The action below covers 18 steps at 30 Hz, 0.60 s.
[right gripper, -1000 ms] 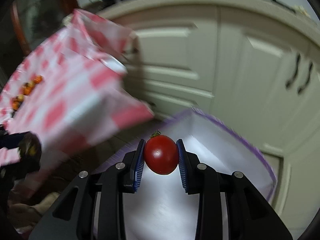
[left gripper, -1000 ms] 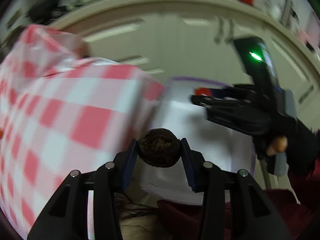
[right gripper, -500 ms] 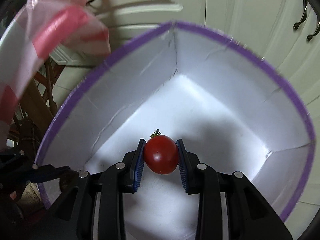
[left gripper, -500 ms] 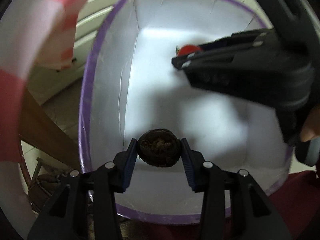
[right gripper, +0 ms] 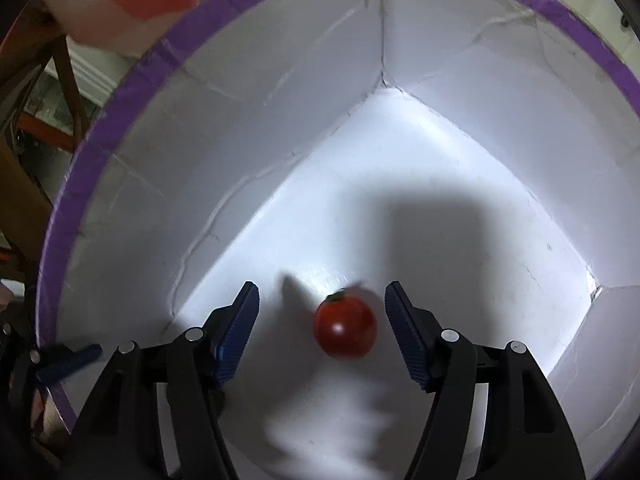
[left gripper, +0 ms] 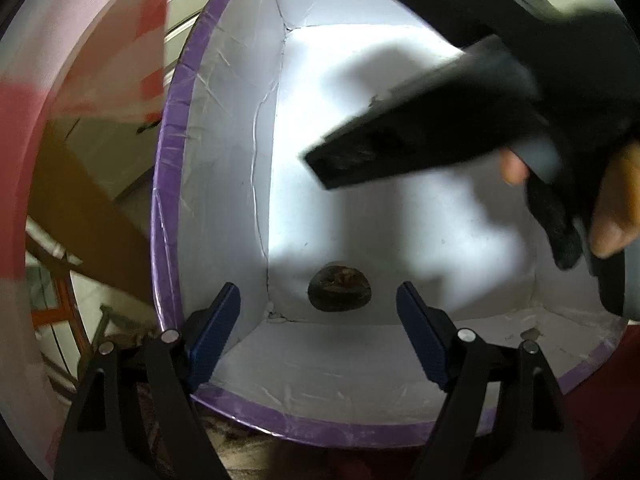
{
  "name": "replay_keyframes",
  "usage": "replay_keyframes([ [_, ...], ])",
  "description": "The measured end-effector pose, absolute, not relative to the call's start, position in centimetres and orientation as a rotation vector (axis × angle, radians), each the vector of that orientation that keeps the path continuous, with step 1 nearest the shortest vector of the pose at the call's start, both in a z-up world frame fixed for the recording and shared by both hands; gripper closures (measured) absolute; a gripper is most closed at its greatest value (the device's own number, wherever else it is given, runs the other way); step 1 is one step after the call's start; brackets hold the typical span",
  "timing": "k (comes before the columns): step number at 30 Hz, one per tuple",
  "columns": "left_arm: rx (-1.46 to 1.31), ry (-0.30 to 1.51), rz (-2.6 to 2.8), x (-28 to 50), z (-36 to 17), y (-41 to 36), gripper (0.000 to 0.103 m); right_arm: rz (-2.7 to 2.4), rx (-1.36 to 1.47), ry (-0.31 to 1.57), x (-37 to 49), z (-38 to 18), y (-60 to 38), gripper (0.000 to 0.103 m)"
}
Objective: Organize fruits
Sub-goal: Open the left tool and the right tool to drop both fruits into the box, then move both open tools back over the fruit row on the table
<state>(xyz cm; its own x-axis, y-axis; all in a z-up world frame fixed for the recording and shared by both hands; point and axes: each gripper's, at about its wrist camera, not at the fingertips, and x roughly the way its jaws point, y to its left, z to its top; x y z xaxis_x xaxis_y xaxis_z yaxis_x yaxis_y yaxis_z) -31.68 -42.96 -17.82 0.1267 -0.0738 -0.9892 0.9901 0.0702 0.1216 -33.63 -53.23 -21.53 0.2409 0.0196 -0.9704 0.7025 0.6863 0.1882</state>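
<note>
With both jaws spread, my left hand-held gripper [left gripper: 318, 320] frames a dark fruit [left gripper: 340, 289]; my right hand-held gripper [right gripper: 322, 316] frames a tomato [right gripper: 345, 327] at 12 o'clock, inside the purple-rimmed box [right gripper: 120, 100].

Background: cream panelled cabinet doors [left gripper: 188, 36] at upper left; a red-and-white checked tablecloth [left gripper: 36, 92] draped over a brown wooden table edge [left gripper: 80, 208]; wooden chair frame [right gripper: 68, 92] below. Bright overhead light casts hard shadows.

Red tomato [right gripper: 345, 330] and brown fruit [left gripper: 339, 289] inside white box [right gripper: 280, 80]
</note>
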Motion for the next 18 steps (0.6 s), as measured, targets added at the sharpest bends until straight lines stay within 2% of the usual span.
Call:
replay_keyframes([
  [4,1.093,1.134,-1.097,-30.6,-17.3,-41.8,0.023,-0.487,0.709,1.269,-33.2,-22.0,-52.2,0.036],
  [8,1.034,1.096,-1.128,-30.3,-15.6,-41.1,0.023,-0.481,0.706,1.264,-33.1,-21.6,-51.4,0.033],
  [14,0.869,0.751,-1.295,-33.1,-7.4,-39.9,0.021,-0.577,0.719,1.059,-35.7,-15.7,-52.5,0.033],
  [18,0.653,0.535,-1.326,-32.7,-1.2,-36.6,0.009,-0.666,0.628,0.917,-36.7,-9.8,-52.6,0.032],
])
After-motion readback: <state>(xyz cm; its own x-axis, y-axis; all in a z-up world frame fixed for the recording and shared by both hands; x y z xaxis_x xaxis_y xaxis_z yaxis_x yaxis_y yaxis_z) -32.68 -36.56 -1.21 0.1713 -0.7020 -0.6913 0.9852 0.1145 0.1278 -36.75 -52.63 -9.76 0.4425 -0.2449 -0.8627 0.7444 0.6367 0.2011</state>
